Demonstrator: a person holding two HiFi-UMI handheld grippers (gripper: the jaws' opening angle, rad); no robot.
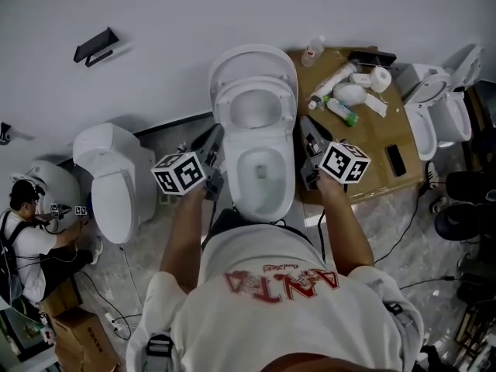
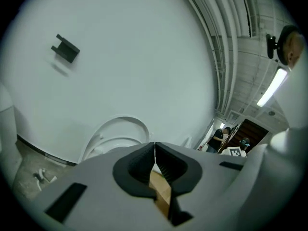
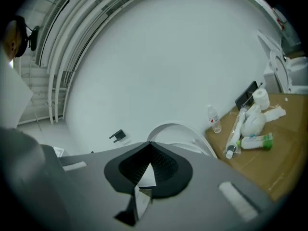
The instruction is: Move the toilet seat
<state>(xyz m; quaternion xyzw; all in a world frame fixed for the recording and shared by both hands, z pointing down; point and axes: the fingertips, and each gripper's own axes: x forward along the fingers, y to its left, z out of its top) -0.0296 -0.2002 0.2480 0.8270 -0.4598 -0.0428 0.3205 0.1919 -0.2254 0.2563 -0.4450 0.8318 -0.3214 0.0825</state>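
Toilet seat (image 1: 256,84): raised, standing upright against the lid (image 1: 256,55) at the back of the middle toilet; the bowl (image 1: 263,200) below it lies uncovered.
Left gripper (image 2: 155,144): held at the bowl's left side, level with the raised seat's lower edge, pointing toward the wall (image 1: 232,6).
Left fingers (image 2: 139,165): pressed together tip to tip, no gap at the front, nothing clamped; the seat's white arc shows beyond them, apart from the tips.
Right gripper (image 3: 150,144): held at the bowl's right side, between the toilet and the wooden table (image 1: 372,142), also pointing toward the wall.
Right fingers (image 3: 166,170): closed against each other, empty; the seat's curve rises just past the tips, not touched.
Marker cubes: one on each gripper, the left cube (image 1: 180,173) beside the bowl's left rim, the right cube (image 1: 345,161) beside its right rim.
Wooden table: carries a clear bottle (image 1: 313,50), tubes, a paper roll (image 1: 380,77) and a dark phone (image 1: 395,160).
Other toilets: one with its lid shut (image 1: 116,188) to the left, another (image 1: 442,111) at the far right.
Wall bracket (image 1: 96,46): black, fixed high on the left of the wall.
Bystander (image 1: 27,242): a person crouching at the far left edge.
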